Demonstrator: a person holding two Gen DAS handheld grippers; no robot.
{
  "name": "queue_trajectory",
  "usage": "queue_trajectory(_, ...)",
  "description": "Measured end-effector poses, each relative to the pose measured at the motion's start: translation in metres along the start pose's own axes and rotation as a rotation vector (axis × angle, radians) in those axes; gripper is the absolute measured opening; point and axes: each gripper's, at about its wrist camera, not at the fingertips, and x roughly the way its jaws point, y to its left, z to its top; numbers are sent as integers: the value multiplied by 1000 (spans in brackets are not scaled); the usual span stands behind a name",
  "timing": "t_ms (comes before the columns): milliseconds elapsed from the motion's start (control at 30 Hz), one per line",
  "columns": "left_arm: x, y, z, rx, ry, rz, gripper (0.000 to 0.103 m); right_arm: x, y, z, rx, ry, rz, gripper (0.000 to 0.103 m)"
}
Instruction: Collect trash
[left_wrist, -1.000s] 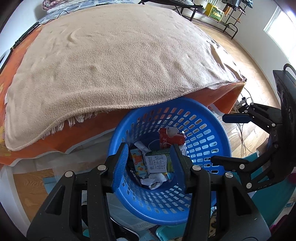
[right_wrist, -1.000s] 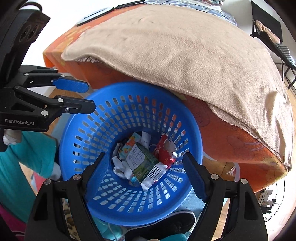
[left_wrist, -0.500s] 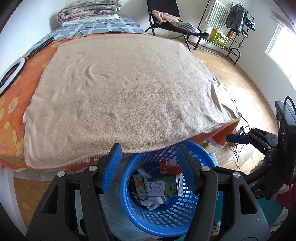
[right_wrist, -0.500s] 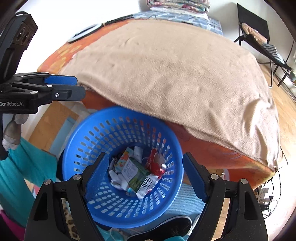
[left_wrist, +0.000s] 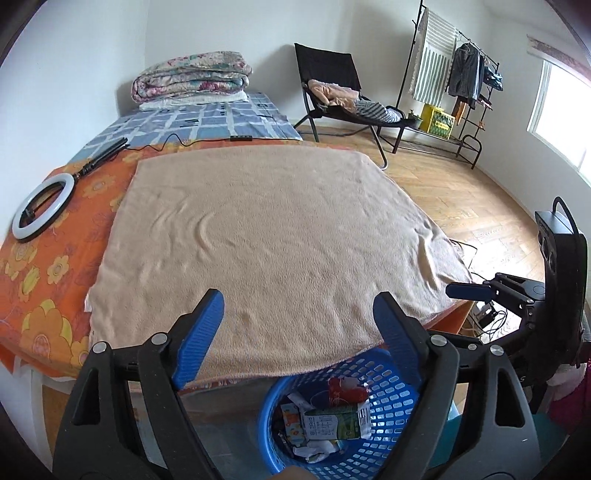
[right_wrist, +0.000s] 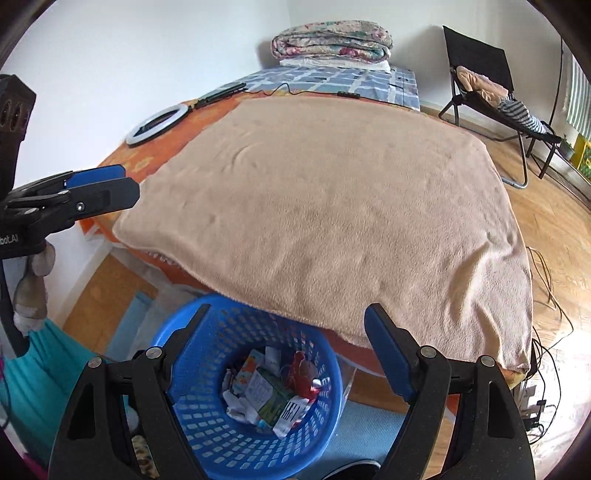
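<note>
Trash (right_wrist: 275, 393), cartons and wrappers, is gathered in the blue basket (right_wrist: 207, 435) on the floor at the bed's near edge. Both the left gripper (left_wrist: 295, 332) and the right gripper (right_wrist: 284, 350) are held wide open, with nothing gripped. The basket could be knocked over if either is swung low. No further litter is seen on the beige blanket (left_wrist: 266, 236), though small scraps might be missed. A ring light (left_wrist: 42, 208) lies at the bed's far left edge; a chair (left_wrist: 332, 85) stands beyond.

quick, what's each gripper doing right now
left gripper: open, holding nothing.
right gripper: open, holding nothing.
</note>
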Motion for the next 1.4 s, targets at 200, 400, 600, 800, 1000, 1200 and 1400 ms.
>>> queue_trajectory(200, -8, 5, 13, -22, -60, 26, 95, -6, -10, 25, 47, -56, 21, 82)
queue_trajectory(400, -7, 8, 23, -47, -94, 51, 99, -13, -13, 45, 34, -162, 16, 82)
queue_trajectory(600, 0, 11, 24, -71, -86, 63, 99, -7, -17, 56, 56, -224, 11, 82)
queue_trajectory(800, 1, 13, 24, -86, -87, 76, 99, -4, -14, 57, 39, -238, 7, 82)
queue_trajectory(1000, -2, 17, 24, -108, -94, 97, 100, -5, -14, 56, 47, -238, -3, 82)
queue_trajectory(1200, -6, 20, 25, -119, -109, 111, 100, -2, -17, 56, 65, -220, -15, 82)
queue_trajectory(1400, -9, 20, 25, -122, -113, 110, 100, -2, -20, 56, 80, -210, -29, 82)
